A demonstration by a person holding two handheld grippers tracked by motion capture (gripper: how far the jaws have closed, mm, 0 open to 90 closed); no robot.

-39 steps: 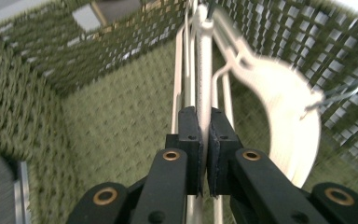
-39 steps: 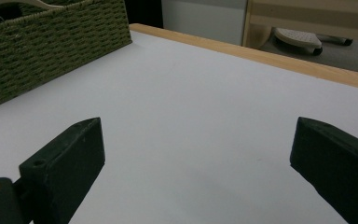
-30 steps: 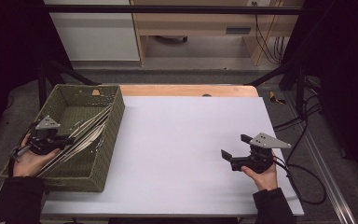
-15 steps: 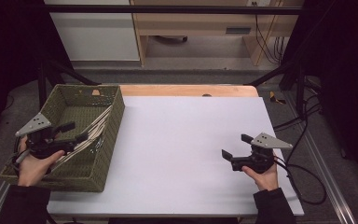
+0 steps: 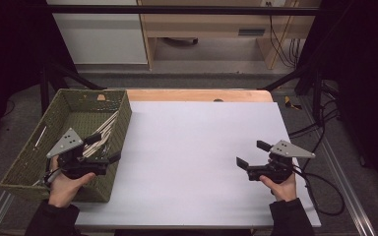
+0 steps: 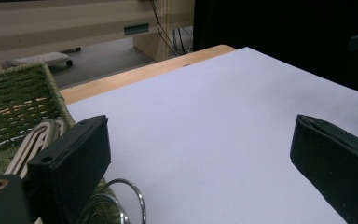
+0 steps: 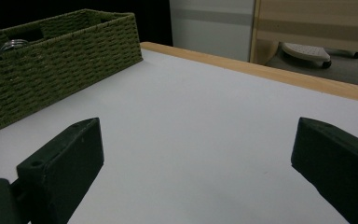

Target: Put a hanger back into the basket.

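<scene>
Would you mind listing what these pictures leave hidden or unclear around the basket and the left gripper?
- High view: the left gripper and the hand cover the near end of the pale sticks in the basket.
- Left gripper view: the metal rings are cut off by the bottom edge.
- Right gripper view: the basket's wall hides its contents, except a shiny rim.

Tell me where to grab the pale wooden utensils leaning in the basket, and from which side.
Grip the wooden utensils by their upper ends, propped against the green basket's right wall. Those ends stand free of the floor, so the open left gripper should probably come from above, jaws across the handles.
</scene>
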